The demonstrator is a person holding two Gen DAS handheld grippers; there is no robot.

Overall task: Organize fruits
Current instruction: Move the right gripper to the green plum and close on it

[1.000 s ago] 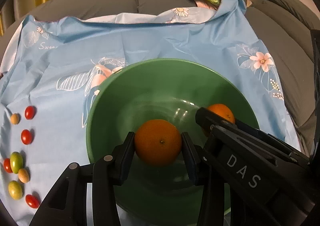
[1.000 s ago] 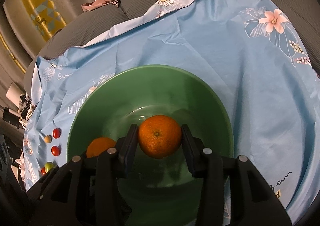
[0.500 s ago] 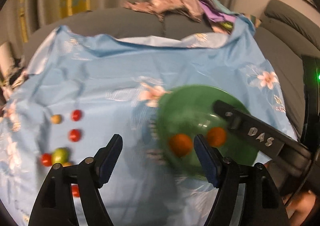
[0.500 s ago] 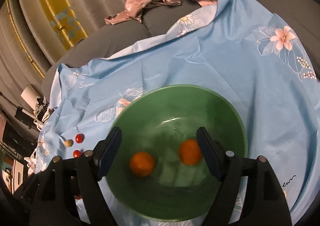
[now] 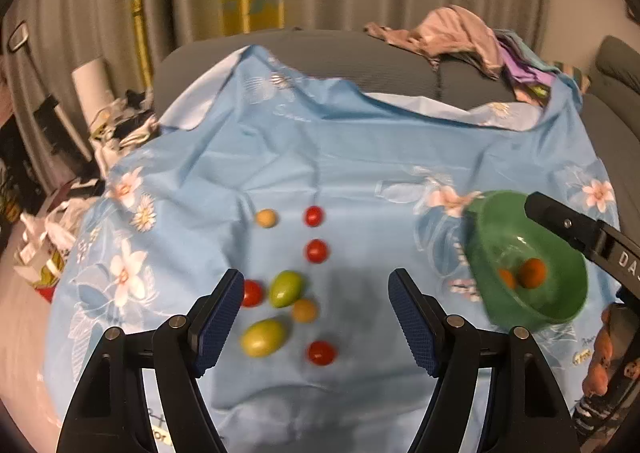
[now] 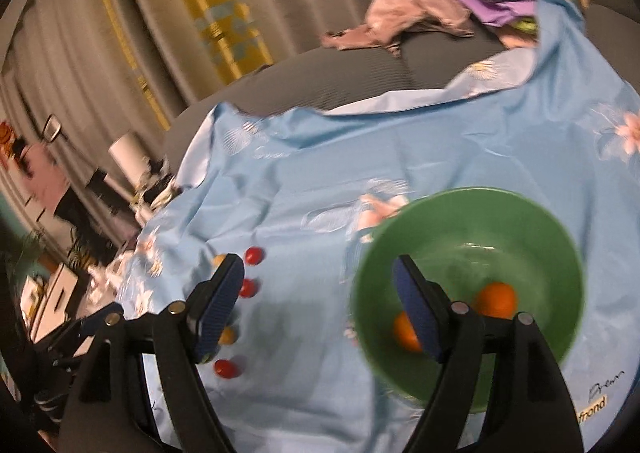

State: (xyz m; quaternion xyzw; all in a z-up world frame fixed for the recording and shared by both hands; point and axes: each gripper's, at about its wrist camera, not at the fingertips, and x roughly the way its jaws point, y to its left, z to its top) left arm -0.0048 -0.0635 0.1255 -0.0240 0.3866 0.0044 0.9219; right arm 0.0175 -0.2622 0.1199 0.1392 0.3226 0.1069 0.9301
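Observation:
A green bowl (image 5: 560,309) (image 6: 560,249) sits on the blue flowered cloth (image 5: 360,157) and holds two oranges (image 5: 532,273) (image 6: 496,299). Left of it lie small fruits: red tomatoes (image 5: 317,251) (image 6: 254,255), two green ones (image 5: 285,288) and small yellow ones (image 5: 266,218). My left gripper (image 5: 316,317) is open and empty, above the cloth just right of the small fruits. My right gripper (image 6: 318,307) is open and empty, above the cloth between the bowl and the tomatoes; its arm shows in the left wrist view (image 5: 580,233).
The cloth covers a grey sofa (image 5: 340,53). A heap of clothes (image 5: 460,33) lies at the back right. Clutter and a white roll (image 5: 92,85) stand off the left edge. Curtains hang behind.
Both grippers let go of their oranges, which now lie in the bowl. Both opened, pulled back and swung left, the left one over to the small fruits.

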